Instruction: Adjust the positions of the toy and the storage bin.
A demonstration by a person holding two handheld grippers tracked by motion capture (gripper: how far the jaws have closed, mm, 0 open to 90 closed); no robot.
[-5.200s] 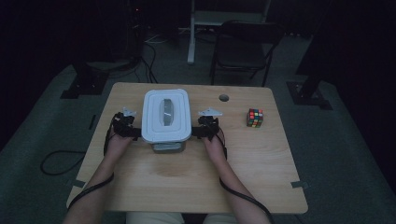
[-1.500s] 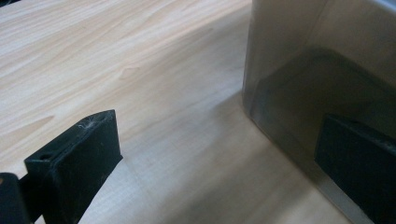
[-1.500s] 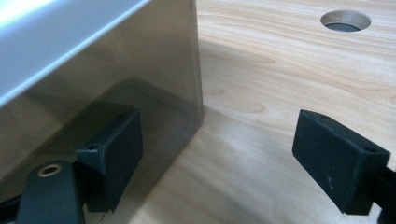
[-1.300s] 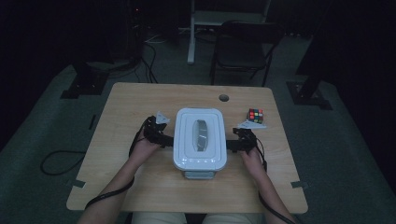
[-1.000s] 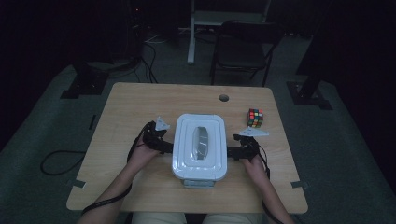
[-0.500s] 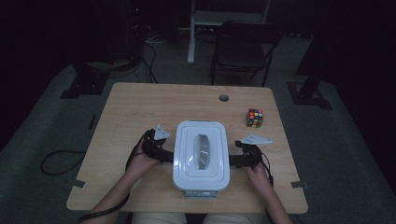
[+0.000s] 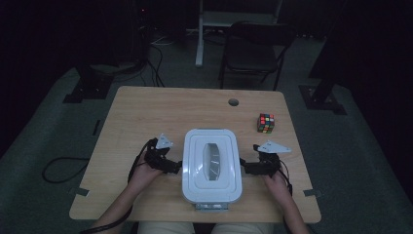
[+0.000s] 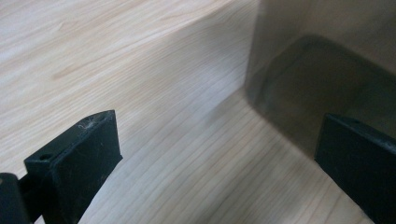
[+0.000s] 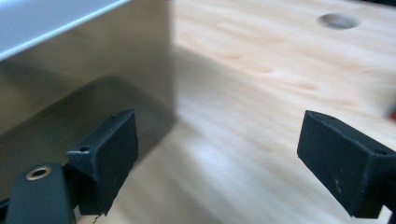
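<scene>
A white lidded box point(image 7: 212, 165) with a clear window in its lid stands near the front edge of the wooden table point(image 7: 160, 107). My left gripper point(image 7: 176, 168) points at the box's left side and my right gripper point(image 7: 246, 169) at its right side. In the left gripper view the gripper point(image 8: 217, 126) is open over bare wood, with the box wall point(image 8: 327, 56) by its right jaw. The right gripper point(image 9: 219, 122) has just been opening; only table shows between its jaws, and the box wall point(image 9: 84, 60) stands behind the left one.
A colourful puzzle cube point(image 7: 266, 123) sits at the table's right, behind my right hand. A round cable hole point(image 7: 233, 102) lies near the far edge. A dark chair point(image 7: 253, 48) and stands are on the floor beyond the table.
The box has come from the table's back middle to its front edge and now lies lengthwise towards the person. Both hands moved with it, one at each side.
</scene>
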